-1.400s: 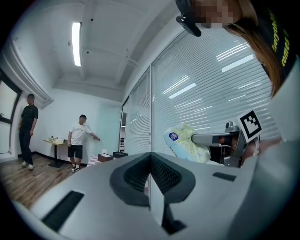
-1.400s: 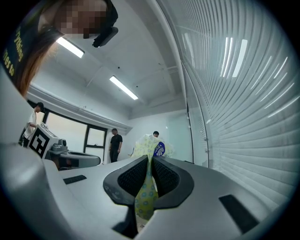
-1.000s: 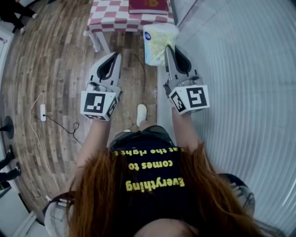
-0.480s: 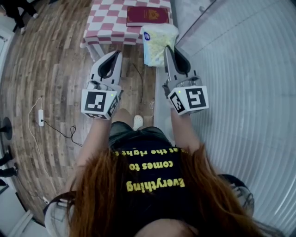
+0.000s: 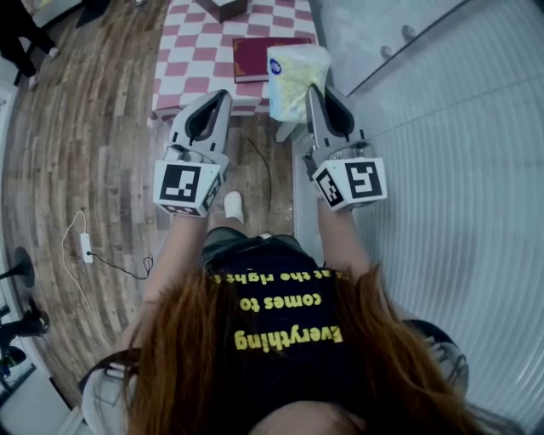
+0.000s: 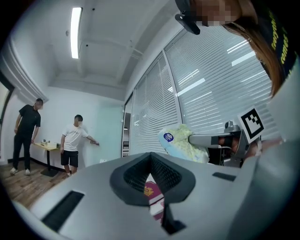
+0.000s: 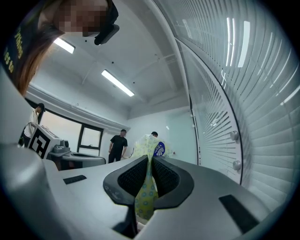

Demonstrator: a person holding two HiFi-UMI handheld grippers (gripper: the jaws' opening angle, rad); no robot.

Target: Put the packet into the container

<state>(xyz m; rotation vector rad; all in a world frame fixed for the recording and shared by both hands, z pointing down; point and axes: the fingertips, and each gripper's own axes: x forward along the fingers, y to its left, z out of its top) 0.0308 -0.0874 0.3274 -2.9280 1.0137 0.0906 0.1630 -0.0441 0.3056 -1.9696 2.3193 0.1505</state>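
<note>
My right gripper (image 5: 313,90) is shut on a pale yellow-green packet (image 5: 296,75) with a blue round label, held up in front of me. In the right gripper view the packet (image 7: 151,146) sticks up between the closed jaws of that gripper (image 7: 149,161). My left gripper (image 5: 219,96) is beside it, jaws together with nothing between them; in the left gripper view (image 6: 151,157) the packet (image 6: 180,144) shows to the right. Ahead stands a table with a red-and-white checked cloth (image 5: 200,51), with a dark red book (image 5: 255,59) and a brown box (image 5: 226,7) on it.
A glass wall with white blinds (image 5: 459,127) runs along my right. The wooden floor holds a power strip with its cable (image 5: 87,246) at the left. My white shoe (image 5: 234,204) shows below the grippers. Two people (image 6: 70,143) stand far off in the room.
The table has come closer and more of its cloth, the book and a brown box now show. Both grippers keep their pose, with the packet still clamped in the right one.
</note>
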